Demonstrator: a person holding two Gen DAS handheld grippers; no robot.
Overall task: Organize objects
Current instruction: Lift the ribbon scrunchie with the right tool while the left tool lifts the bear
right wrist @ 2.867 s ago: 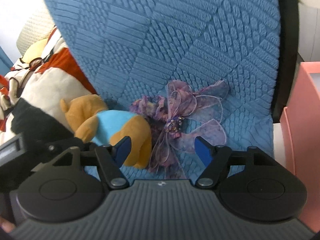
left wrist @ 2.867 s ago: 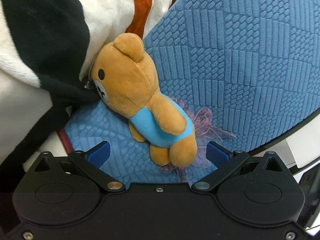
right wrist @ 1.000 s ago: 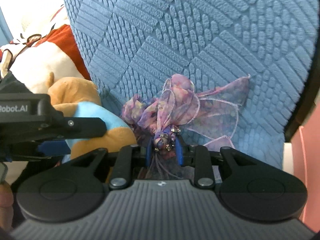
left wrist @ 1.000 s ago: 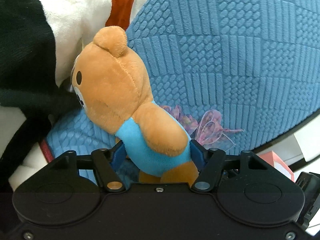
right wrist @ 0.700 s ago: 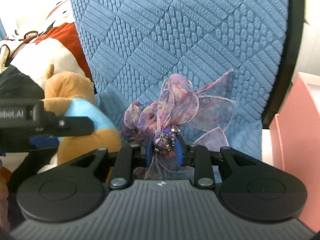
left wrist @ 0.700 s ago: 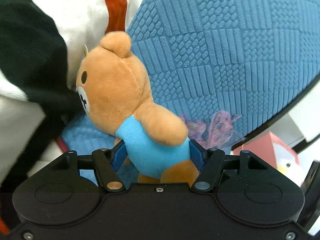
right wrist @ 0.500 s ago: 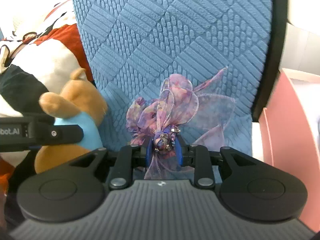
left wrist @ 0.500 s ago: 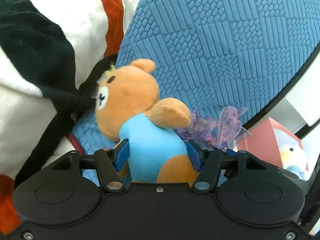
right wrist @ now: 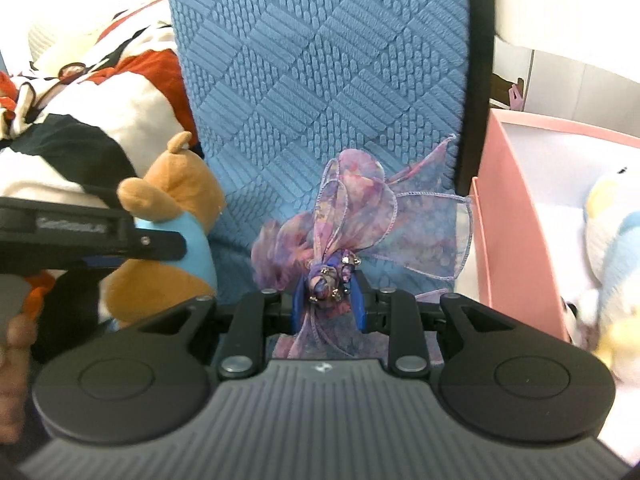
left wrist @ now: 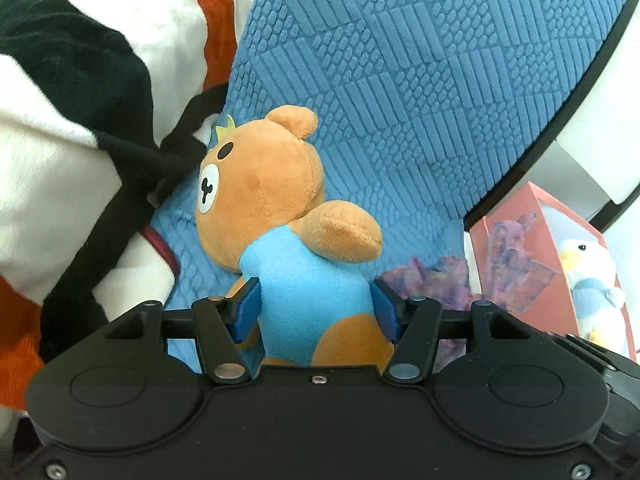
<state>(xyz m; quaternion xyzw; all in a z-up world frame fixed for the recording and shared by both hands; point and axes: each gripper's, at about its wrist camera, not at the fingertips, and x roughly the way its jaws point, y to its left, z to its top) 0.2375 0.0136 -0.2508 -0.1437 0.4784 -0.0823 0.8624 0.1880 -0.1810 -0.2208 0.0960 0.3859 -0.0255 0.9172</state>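
Left gripper (left wrist: 316, 314): clamped on plush teddy bear (left wrist: 280, 216), soft blue torso.
Right gripper (right wrist: 327, 306): pinching sheer purple ribbon bow (right wrist: 352, 220) at beaded knot.

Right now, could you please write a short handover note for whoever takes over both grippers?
Left gripper: shut on the teddy bear, pads at its blue-shirted waist.
Right gripper: shut on the purple ribbon bow at its beaded knot.
Both things are held in front of the blue cushion.
The pink box to the right already holds a pale blue plush.
Left: probably put bear and bow in that box.
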